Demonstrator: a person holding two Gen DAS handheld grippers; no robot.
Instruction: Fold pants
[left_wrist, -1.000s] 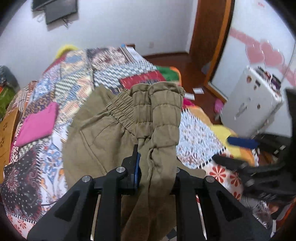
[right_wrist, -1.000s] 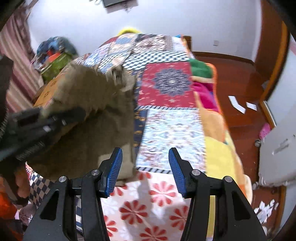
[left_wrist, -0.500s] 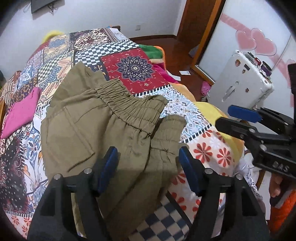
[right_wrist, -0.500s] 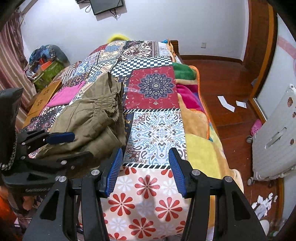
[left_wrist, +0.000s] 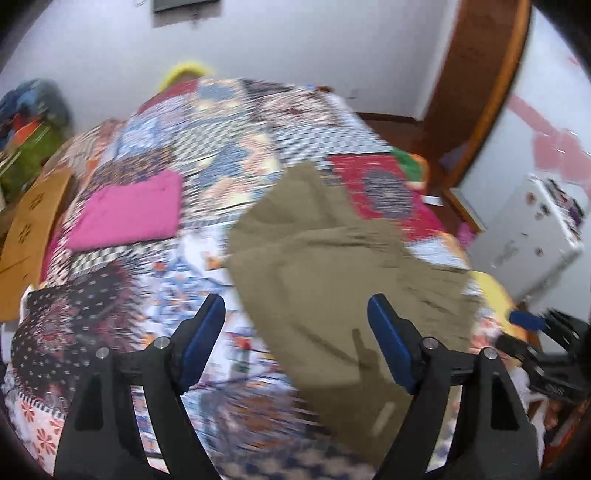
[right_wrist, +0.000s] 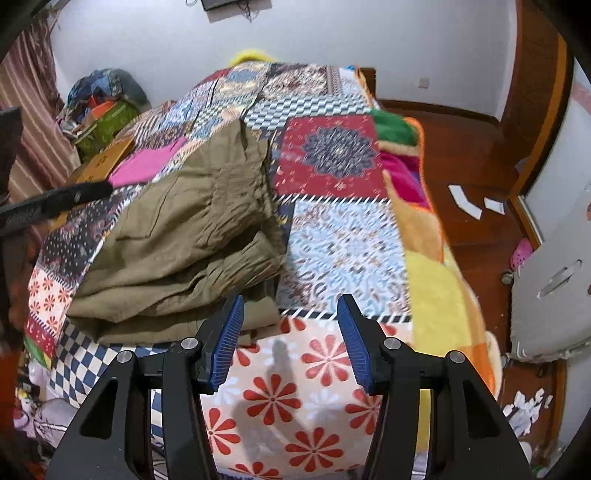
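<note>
The olive pants (right_wrist: 184, 236) lie folded in a thick bundle on the patchwork bedspread (right_wrist: 347, 243), near the bed's foot. In the blurred left wrist view the olive pants (left_wrist: 332, 266) spread to the right of centre. My left gripper (left_wrist: 295, 314) hovers above their left edge, its jaws opening wide with nothing pressed between the blue pads. My right gripper (right_wrist: 290, 314) stands open over the flowered patch, just right of the bundle, holding nothing. The left gripper's black finger (right_wrist: 55, 201) reaches in from the left edge of the right wrist view.
A folded pink garment (left_wrist: 129, 214) lies further up the bed, left of the pants. A white suitcase (left_wrist: 524, 236) stands on the wooden floor to the right. Clutter and a green bag (right_wrist: 107, 122) sit at the far left by the curtain.
My left gripper has let go of the pants' waistband, spread its jaws and swung left. The pants have dropped onto the bed as a folded bundle. The right gripper has stayed put.
</note>
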